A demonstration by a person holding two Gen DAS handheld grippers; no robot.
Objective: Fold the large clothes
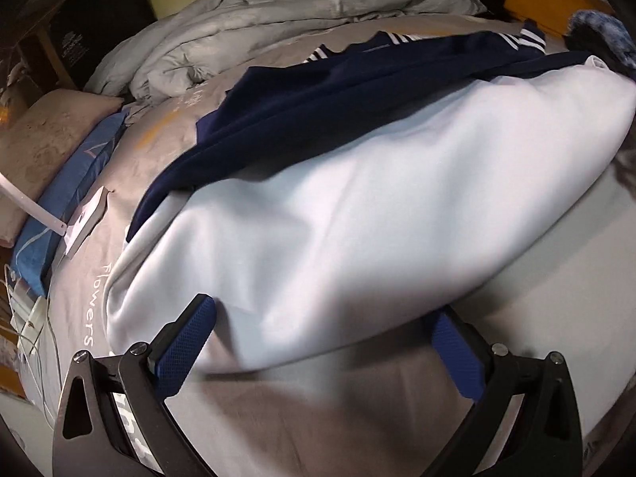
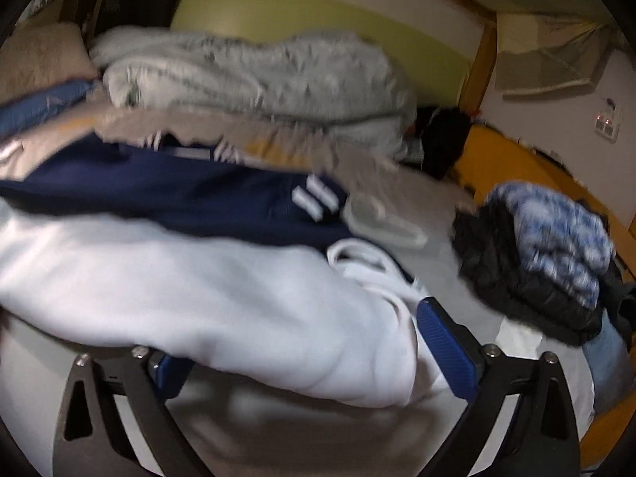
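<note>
A large white garment (image 1: 357,198) lies bunched across the grey bedsheet (image 1: 278,417), and a navy garment with white stripes (image 1: 357,79) rests partly on it along its far edge. My left gripper (image 1: 322,308) is open wide at the near edge of the white cloth, whose hem drapes over the right fingertip. In the right wrist view the white garment (image 2: 198,286) bulges between the fingers of my open right gripper (image 2: 302,338) and covers most of the left pad. The navy garment (image 2: 179,194) lies just behind it.
A rumpled grey duvet (image 1: 258,20) is heaped at the back of the bed. Pillows (image 1: 51,131) and a white charger with cables (image 1: 85,218) sit at the left. A black puffer jacket with a fuzzy blue-white item (image 2: 548,250) lies at the right.
</note>
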